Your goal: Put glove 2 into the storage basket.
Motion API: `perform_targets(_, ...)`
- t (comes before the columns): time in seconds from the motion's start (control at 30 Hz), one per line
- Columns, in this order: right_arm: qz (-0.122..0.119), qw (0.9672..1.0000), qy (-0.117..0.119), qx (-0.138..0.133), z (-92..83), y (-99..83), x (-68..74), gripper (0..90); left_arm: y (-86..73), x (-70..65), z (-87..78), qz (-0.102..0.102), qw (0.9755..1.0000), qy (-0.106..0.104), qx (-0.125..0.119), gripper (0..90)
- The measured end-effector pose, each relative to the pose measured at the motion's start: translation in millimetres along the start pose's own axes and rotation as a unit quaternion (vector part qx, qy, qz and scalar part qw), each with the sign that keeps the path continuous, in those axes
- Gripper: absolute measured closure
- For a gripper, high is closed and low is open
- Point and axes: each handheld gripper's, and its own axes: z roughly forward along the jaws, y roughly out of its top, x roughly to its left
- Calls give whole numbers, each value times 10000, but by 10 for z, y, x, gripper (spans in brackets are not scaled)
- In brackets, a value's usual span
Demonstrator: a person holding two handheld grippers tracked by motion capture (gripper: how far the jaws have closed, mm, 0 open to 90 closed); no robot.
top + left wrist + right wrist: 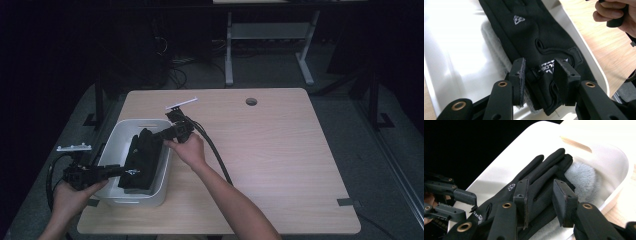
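Two black pads of the left gripper (539,81) are standing part-way open over the cuff end of a black glove (534,32), one on each side of the white lettering there; they are not pressing on it. The right gripper (540,202) is showing the same narrow gap, its pads sitting apart above the glove's fingers, with nothing pinched between them. The glove is lying lengthwise inside a white tub (112,145), on top of something pale and fluffy (582,176) that is peeking out along its edge and past its fingertips. A small white logo is showing on the back of the glove.

From the high view, the left gripper (120,171) is reaching in level from the near left end of the tub, while the right gripper (152,136) is coming in from the far right side, so the two are facing each other along the glove. The left hand (70,192) and right hand (187,150) are each wrapping a gripper handle. The tub is sitting at the left edge of a wooden table (280,150), and a thick black cable (215,150) is trailing across the tabletop beside the right forearm.
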Motion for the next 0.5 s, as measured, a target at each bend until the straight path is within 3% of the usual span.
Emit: perform_targets(0.5, 3, 9997, 71, -234, -325, -6, -55, 559, 150, -194, -27, 129, 9993, -198, -281, 600)
